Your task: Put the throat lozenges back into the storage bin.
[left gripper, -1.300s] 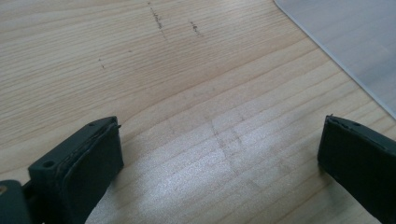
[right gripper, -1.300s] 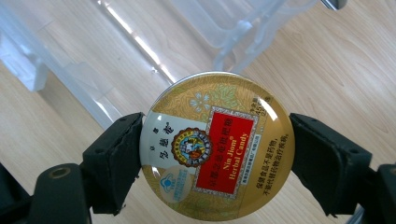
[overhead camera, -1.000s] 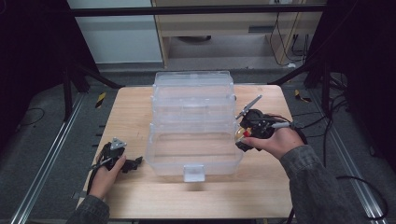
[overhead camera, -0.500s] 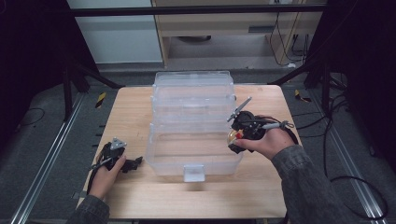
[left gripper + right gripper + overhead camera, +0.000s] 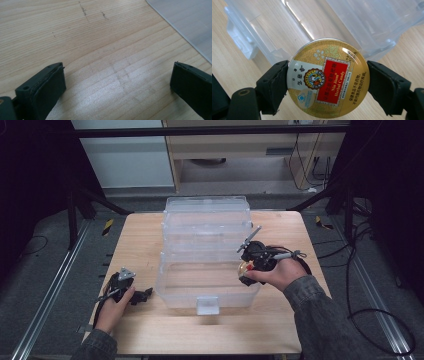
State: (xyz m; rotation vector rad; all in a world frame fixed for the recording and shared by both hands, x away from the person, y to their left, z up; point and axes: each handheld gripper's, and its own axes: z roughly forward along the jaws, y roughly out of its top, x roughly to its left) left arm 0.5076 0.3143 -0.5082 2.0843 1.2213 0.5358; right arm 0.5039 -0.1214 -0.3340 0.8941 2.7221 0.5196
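The right claw (image 5: 327, 82) holds a round gold candy tin (image 5: 327, 78) by its rim, one black jaw pressed to each side and the printed lid facing the camera. In the high view the tin (image 5: 244, 267) sits at the right wall of the clear plastic storage box (image 5: 207, 251), above the table's right half. Over the last second the right hand (image 5: 274, 270) has slid from the box's right side toward its nearest, lowest tier and dropped a little; the tin now hangs right at the tier's right rim. The right gripper view shows that open tier and its front latch (image 5: 239, 40) just beyond the tin, so I judge the step in hand to be putting the tin into the box, with only a short move inward before letting go.

The left claw (image 5: 117, 82) has not moved: it rests near the table's front-left corner, jaws spread wide and holding nothing, bare wood between them and a corner of the box (image 5: 185, 22) just ahead.
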